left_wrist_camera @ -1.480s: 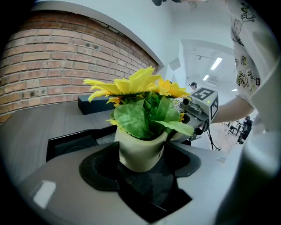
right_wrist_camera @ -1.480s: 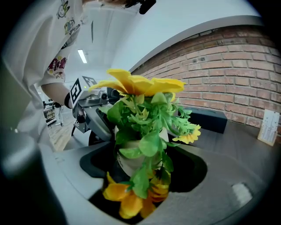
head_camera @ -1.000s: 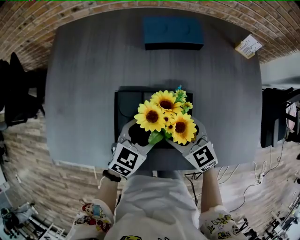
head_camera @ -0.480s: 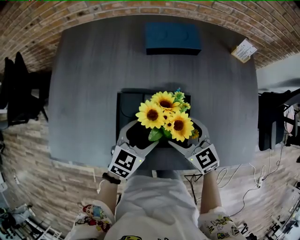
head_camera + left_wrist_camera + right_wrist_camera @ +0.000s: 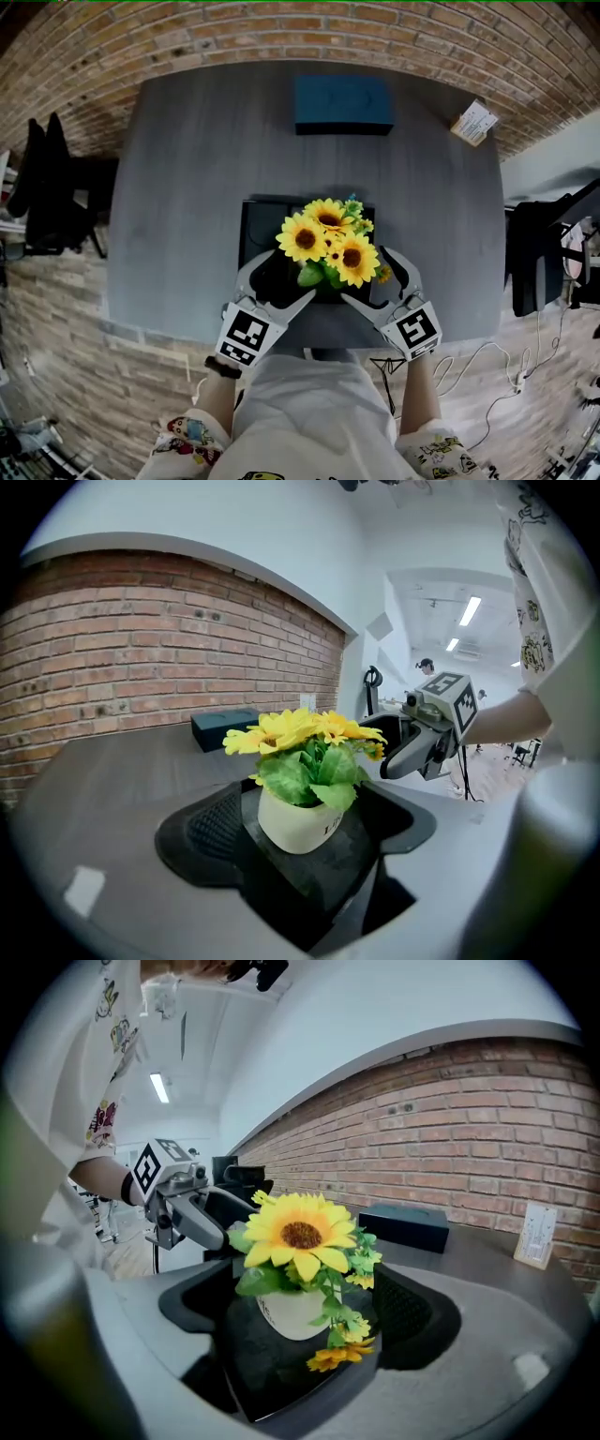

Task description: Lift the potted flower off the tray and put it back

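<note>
The potted flower (image 5: 330,246), yellow sunflowers in a white pot (image 5: 295,822), stands on the black tray (image 5: 258,211) near the table's front edge. My left gripper (image 5: 272,286) is at the pot's near left, open, its jaws wide apart and clear of the pot. My right gripper (image 5: 382,283) mirrors it at the near right, open too, nothing pressed between its pads. In the right gripper view the pot (image 5: 295,1314) sits untouched on the tray, with the left gripper (image 5: 187,1208) behind the blooms. The left gripper view shows the right gripper (image 5: 427,742) beyond the flowers.
A dark blue box (image 5: 343,103) lies at the table's far edge and a small printed card (image 5: 473,122) at the far right corner. Black chairs stand left (image 5: 52,197) and right (image 5: 534,253) of the grey table (image 5: 187,187). Cables (image 5: 487,366) trail on the floor.
Both grippers have drawn slightly back and up from the pot, jaws spread a little wider. The pot stays on the tray. The head view has shifted, so the table looks smaller.
</note>
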Available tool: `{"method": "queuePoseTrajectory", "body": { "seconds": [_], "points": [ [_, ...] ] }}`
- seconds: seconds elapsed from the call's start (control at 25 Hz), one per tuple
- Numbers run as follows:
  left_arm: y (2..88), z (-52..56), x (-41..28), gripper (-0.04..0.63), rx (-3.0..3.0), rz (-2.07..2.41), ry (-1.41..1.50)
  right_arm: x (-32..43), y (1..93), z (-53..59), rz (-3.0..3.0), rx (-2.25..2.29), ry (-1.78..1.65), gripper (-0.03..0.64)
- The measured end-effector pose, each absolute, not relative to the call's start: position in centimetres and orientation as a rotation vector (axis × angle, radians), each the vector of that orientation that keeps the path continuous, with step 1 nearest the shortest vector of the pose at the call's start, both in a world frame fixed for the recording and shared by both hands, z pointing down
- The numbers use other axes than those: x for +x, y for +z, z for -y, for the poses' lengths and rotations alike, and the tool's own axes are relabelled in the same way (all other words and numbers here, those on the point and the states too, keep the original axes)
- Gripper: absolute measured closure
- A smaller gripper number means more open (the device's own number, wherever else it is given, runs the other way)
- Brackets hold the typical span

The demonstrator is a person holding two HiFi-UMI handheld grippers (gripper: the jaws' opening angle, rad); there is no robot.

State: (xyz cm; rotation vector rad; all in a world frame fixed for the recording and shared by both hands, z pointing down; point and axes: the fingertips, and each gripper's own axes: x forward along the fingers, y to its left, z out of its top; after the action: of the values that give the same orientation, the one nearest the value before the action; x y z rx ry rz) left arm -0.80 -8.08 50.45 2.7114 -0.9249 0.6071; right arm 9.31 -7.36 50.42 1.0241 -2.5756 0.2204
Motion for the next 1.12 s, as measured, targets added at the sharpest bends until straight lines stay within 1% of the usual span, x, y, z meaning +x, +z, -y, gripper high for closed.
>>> {"method": "queuePoseTrajectory", "body": {
  "seconds": [0.32, 0.6, 0.76, 0.92, 1.04, 1.12],
  "points": [
    [46.4, 7.9, -1.6, 0.192, 2.756, 1.011, 0.540, 9.7, 45.4, 7.5, 2.624, 1.058, 0.135, 0.152],
    [41.4, 8.0, -1.9, 0.193, 2.811, 1.088, 0.388, 10.3, 39.8, 7.8, 2.726, 1.176, 0.092, 0.157],
    [38.4, 7.9, -2.6, 0.207, 2.820, 1.130, 0.263, 9.8, 36.6, 7.6, 2.781, 1.183, 0.024, 0.202],
    [35.2, 7.7, -3.0, 0.242, 2.842, 1.152, 0.167, 9.1, 33.9, 7.4, 2.833, 1.175, -0.031, 0.259],
    [33.3, 7.6, -3.2, 0.289, 2.851, 1.159, 0.106, 8.5, 32.5, 7.1, 2.869, 1.155, -0.058, 0.299],
    [32.7, 7.7, -3.3, 0.331, 2.831, 1.163, 0.080, 8.5, 31.9, 7.1, 2.875, 1.170, -0.079, 0.352]
  ]
}}
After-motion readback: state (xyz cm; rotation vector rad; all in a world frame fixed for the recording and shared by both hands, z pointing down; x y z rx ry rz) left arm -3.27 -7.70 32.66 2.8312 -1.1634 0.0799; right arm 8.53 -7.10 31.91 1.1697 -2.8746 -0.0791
